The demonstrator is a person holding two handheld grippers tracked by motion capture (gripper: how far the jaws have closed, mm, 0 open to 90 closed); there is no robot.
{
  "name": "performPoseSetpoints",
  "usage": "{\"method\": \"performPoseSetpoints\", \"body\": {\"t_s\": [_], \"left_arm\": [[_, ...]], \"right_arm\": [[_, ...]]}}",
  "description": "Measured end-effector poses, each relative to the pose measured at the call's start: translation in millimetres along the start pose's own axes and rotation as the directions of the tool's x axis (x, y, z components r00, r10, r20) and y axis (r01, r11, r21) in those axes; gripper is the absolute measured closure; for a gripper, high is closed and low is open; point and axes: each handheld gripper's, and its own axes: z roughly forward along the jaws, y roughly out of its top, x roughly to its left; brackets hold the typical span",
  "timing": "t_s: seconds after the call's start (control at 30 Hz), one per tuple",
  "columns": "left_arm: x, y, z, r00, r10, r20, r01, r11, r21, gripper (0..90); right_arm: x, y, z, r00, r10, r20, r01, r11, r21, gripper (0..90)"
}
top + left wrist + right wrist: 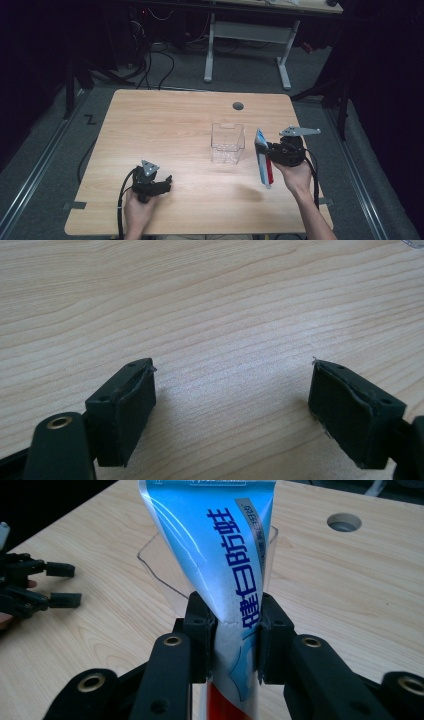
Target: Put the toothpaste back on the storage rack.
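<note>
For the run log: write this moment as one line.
right gripper: shut on toothpaste tube, lifted beside clear box | left gripper: open, low over table

Light wood-grain table (165,125), rounded corners, standing on grey carpet floor (45,165). Round cable grommet hole (238,106) near the far edge, right of centre. Clear plastic open-top container (227,143) sits upright on the tabletop, just in front of the hole.
</note>
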Motion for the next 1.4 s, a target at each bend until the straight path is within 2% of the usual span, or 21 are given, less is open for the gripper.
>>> {"method": "performPoseSetpoints", "body": {"t_s": [0.53,0.87,1.4], "left_arm": [[0.0,0.0,0.0,1.0,0.0,0.0,0.0,1.0,0.0,19.3],[0.1,0.0,0.0,1.0,0.0,0.001,0.0,1.0,0.0,19.3],[0.0,-0.1,-0.1,1.0,0.0,0.002,0.0,1.0,0.0,19.3]], "right_arm": [[14.9,18.8,-2.2,0.998,-0.058,-0.027,0.057,0.998,-0.017,71.9],[27.5,36.5,-3.1,0.9943,-0.094,-0.05,0.092,0.995,-0.042,72.0],[36.5,61.6,9.0,0.9906,-0.108,-0.084,0.101,0.991,-0.084,72.2]]}}
